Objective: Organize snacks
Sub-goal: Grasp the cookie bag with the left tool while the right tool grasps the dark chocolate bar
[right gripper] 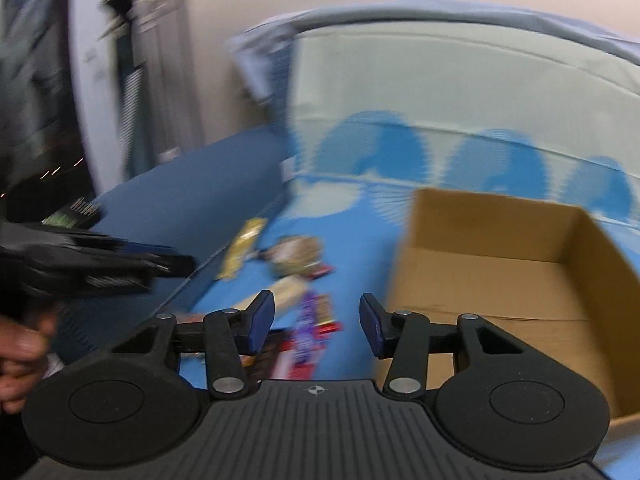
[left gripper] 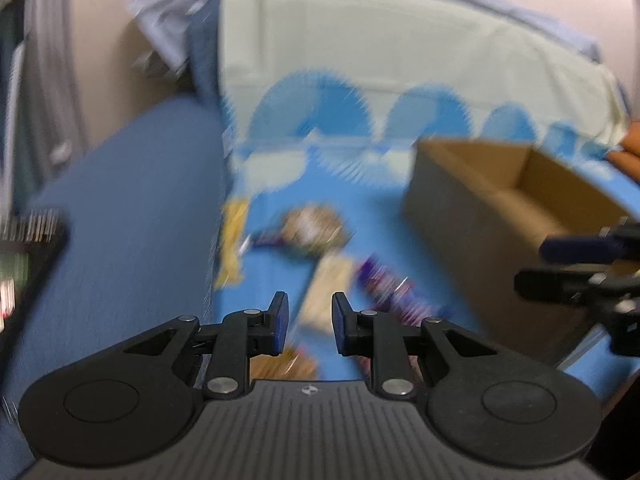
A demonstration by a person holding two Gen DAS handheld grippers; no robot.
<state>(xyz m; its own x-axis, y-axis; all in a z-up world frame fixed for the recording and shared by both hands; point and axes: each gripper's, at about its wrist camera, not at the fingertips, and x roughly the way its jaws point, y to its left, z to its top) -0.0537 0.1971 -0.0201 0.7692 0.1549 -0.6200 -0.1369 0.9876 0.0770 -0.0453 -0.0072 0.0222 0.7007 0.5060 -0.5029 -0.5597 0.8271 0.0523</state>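
Observation:
Several snack packets lie blurred on a blue patterned mat (left gripper: 280, 184): a yellow one (left gripper: 234, 240), a round brown one (left gripper: 316, 226), a beige one (left gripper: 328, 288) and a purple one (left gripper: 388, 288). My left gripper (left gripper: 310, 324) hovers over the beige packet, open, with nothing between its pads. An open, empty cardboard box (right gripper: 492, 224) stands to the right. My right gripper (right gripper: 318, 322) is open and empty above the purple packet (right gripper: 310, 320), at the box's left wall. Each gripper shows in the other's view: the right gripper (left gripper: 544, 266) and the left gripper (right gripper: 180, 258).
A dark blue cushion (left gripper: 132, 208) borders the mat on the left. A pale cushion (left gripper: 360, 48) rises behind it. An orange object (left gripper: 630, 144) shows at the far right edge. A hand (right gripper: 20, 352) holds the left gripper.

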